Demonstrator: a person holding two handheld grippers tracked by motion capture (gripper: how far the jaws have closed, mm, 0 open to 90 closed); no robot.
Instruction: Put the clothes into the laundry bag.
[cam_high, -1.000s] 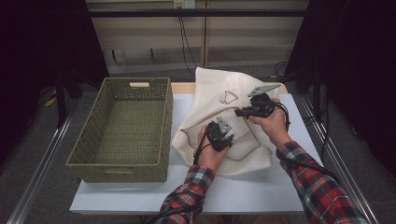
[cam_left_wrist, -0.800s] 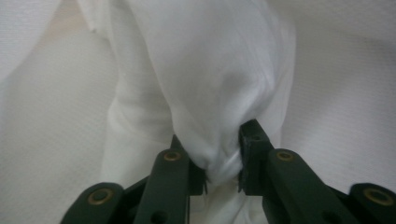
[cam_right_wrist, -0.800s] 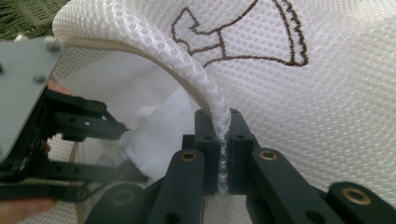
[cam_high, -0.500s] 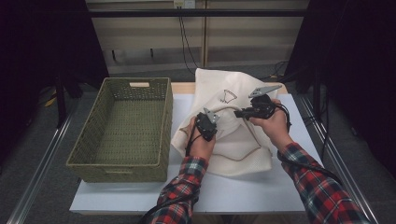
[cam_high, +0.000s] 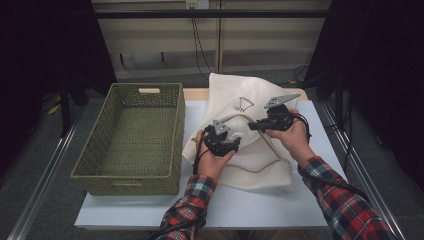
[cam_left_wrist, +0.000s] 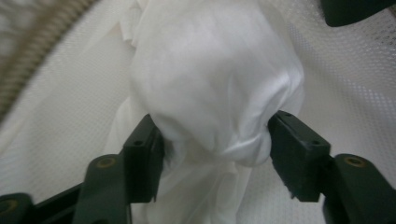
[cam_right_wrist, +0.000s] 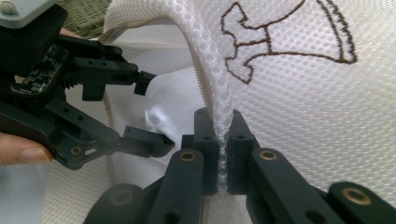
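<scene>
A cream mesh laundry bag (cam_high: 250, 135) with a brown stitched emblem lay on the white counter (cam_high: 240, 205), beside an empty green woven basket (cam_high: 135, 135). The right claw (cam_right_wrist: 223, 154) pinched the bag's rim; the left claw (cam_left_wrist: 217, 149), jaws just opening, loosely straddled bunched white cloth (cam_left_wrist: 210, 84) inside it.

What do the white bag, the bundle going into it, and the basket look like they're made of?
Mesh bag: synthetic-looking netting, matte, with a fine honeycomb weave and brown stitched motif.
White bundle: smooth, thin fabric, probably cotton or a blend, softly creased.
Basket: woven olive-green strands, maybe paper cord or rattan, matte.
</scene>
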